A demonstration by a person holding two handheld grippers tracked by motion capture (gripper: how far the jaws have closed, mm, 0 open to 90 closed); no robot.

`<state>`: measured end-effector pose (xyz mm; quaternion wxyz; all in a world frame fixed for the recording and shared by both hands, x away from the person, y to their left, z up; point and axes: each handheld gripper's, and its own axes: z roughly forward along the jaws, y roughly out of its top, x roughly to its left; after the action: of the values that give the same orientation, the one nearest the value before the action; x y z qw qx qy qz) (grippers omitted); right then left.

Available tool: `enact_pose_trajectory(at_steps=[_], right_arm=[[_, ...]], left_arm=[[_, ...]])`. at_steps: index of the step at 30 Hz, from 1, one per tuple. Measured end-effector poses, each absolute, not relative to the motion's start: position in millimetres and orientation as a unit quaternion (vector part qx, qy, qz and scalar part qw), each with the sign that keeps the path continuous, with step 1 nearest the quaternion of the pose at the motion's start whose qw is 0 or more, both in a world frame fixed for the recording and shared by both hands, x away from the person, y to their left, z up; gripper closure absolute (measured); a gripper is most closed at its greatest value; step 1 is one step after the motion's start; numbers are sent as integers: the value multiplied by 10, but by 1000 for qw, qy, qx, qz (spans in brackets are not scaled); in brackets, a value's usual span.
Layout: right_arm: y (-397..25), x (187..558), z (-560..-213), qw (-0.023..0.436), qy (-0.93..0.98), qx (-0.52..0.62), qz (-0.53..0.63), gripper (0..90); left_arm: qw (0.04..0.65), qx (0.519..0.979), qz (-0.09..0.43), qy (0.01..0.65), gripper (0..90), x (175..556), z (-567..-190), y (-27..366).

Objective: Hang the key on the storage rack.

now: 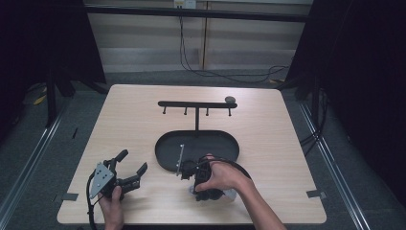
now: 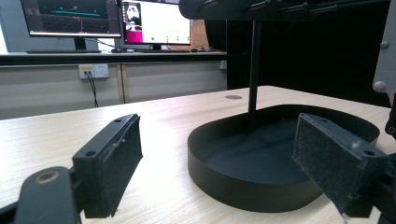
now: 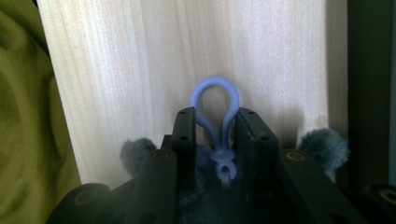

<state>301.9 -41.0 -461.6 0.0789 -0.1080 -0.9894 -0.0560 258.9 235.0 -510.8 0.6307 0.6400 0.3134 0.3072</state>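
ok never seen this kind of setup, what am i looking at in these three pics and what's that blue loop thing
A person sits at a wooden table holding a hand-held two-jaw gripper in each hand. The high view looks down from above. On the table stands a black oval tray with a T-shaped hook rack rising from it. The left gripper rests open beside the tray; its own camera looks along its jaws at the tray wall. The right gripper, near the table's front edge, carries the third camera: its jaws are shut on a blue plastic loop, apparently the hanger of a grey furry toy tucked beneath.

Right tool [image 1: 203,178] beside black tray [image 1: 167,143]
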Motion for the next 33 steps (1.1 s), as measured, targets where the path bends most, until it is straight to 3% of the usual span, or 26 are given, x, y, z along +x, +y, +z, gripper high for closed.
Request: enact_pose_trajectory(at_steps=[4,10,16,19,27,33], right_arm=[[-405,3015,-4621,81,-988,-113,-66,822],[-414,3004,-4666,86,-987,-117,-66,864],[-394,2980,-4666,86,-989,-103,-60,807],[-374,2967,-4668,77,-991,-98,-52,870],[-388,2997,-4616,87,-989,-105,-56,877],[-452,3032,-4465,64,-989,-117,-68,877]], left_arm=[[630,640,307,314,153,2588,-5108,2350],[630,640,307,314,153,2588,-5108,2350],[630,640,307,314,153,2588,-5108,2350],[630,640,307,314,153,2588,-5108,2350],[630,640,307,314,153,2588,-5108,2350],[630,640,307,314,153,2588,-5108,2350]])
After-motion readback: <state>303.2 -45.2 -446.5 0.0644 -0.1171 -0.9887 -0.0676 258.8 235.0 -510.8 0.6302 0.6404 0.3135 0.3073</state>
